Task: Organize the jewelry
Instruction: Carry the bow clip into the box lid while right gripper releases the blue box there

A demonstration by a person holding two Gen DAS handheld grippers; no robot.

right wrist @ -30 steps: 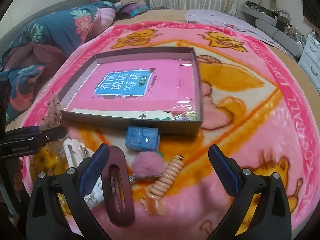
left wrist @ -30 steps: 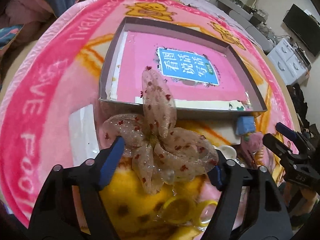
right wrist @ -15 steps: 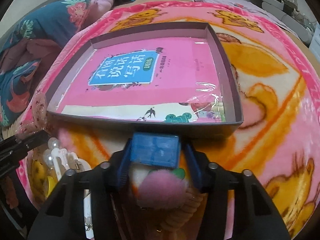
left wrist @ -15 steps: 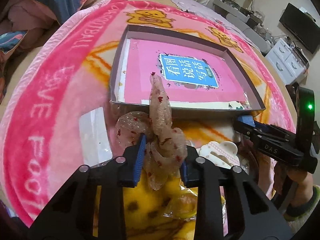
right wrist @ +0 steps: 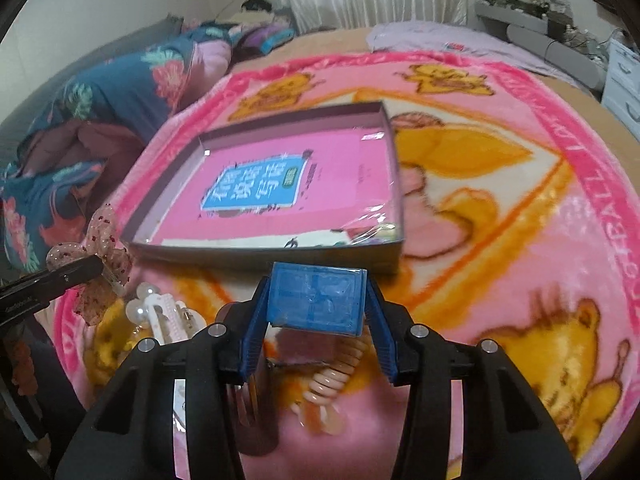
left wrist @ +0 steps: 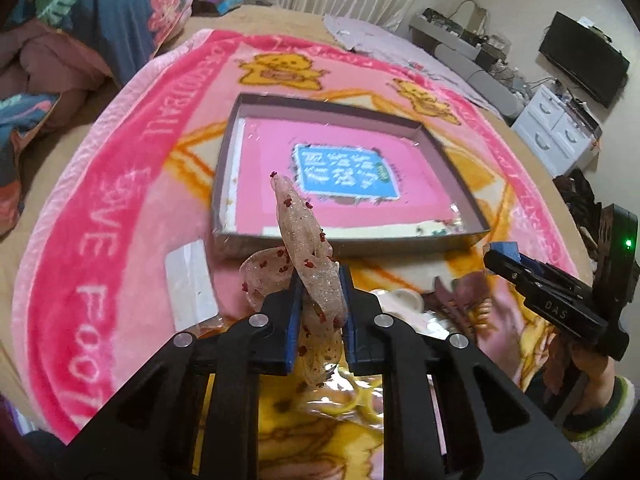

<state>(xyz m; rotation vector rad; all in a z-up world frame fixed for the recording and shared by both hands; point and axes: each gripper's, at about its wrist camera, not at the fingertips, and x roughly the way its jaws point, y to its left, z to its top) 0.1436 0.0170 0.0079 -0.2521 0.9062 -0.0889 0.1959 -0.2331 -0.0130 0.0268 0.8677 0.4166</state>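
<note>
The left tool [left wrist: 321, 300] is clamped on a sheer glittery bow [left wrist: 308, 248] with red specks, its blue pads pressed tight on the gathered middle. The bow's long axis runs near upright in the left wrist view: one loop points toward 12 o'clock, over the near wall of the shallow grey box [left wrist: 352, 246], a tail hangs toward 6 o'clock below the pads, and a second loop bulges toward 9 o'clock.

The right tool [right wrist: 316, 304] grips a small blue box [right wrist: 316, 300] by its left and right sides, lifted clear of the pink blanket [right wrist: 500, 240]. Its broad face tilts up toward the camera and its longer side runs from 9 to 3 o'clock, just in front of the grey box's near wall.

Beneath the blue box lie a peach spiral hair tie [right wrist: 336, 372] and, toward 8 o'clock, a white pearl clip [right wrist: 160, 312]. A pink book [right wrist: 280, 196] fills the grey box, which sits on the blanket spread over the bed
</note>
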